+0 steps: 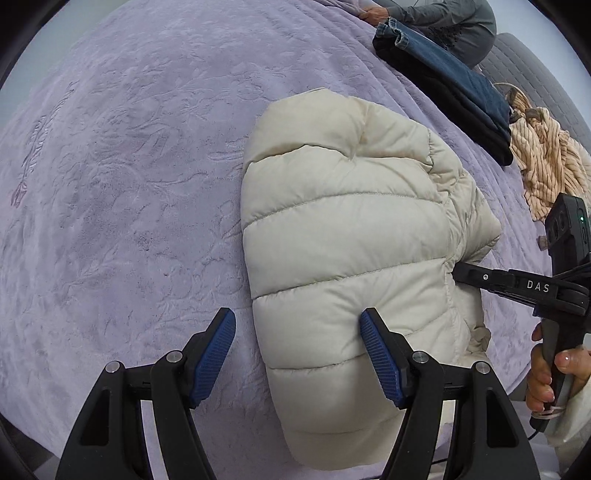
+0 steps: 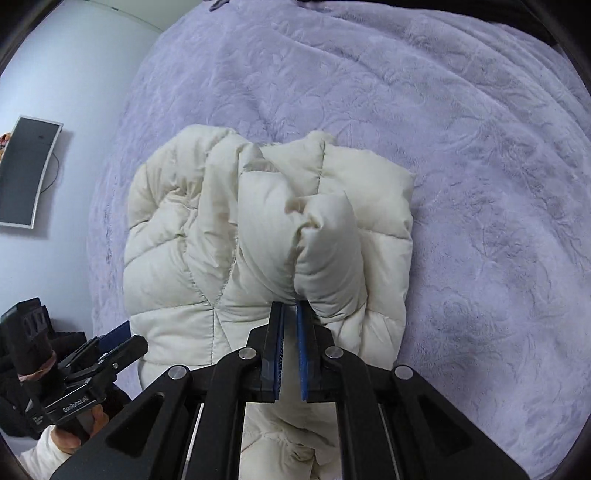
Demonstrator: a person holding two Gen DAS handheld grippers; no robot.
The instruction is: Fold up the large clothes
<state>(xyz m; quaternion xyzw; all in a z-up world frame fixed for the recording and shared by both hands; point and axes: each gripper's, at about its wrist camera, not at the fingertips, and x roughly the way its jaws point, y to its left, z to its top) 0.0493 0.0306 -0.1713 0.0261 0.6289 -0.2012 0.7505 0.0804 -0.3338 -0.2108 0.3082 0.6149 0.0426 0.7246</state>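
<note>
1. The left gripper (image 1: 297, 356) points steeply down with its jaws spread, holding nothing.
2. The right gripper (image 2: 290, 325), angled down, is pressed together, pinching a fold of the cream puffer jacket (image 2: 266, 236).
3. The jacket lies bundled on the lilac bedspread (image 1: 129, 184).

Open bedspread (image 1: 122, 192) lies left of the puffer jacket (image 1: 343, 236): you have free passage there for the left tool (image 1: 297, 354). On the far right, folded jeans (image 1: 443, 81), striped garment (image 1: 546, 162) and a seated person (image 1: 454, 22) block the bed edge. Right tool (image 1: 461, 275) sits against the jacket's right side.
</note>
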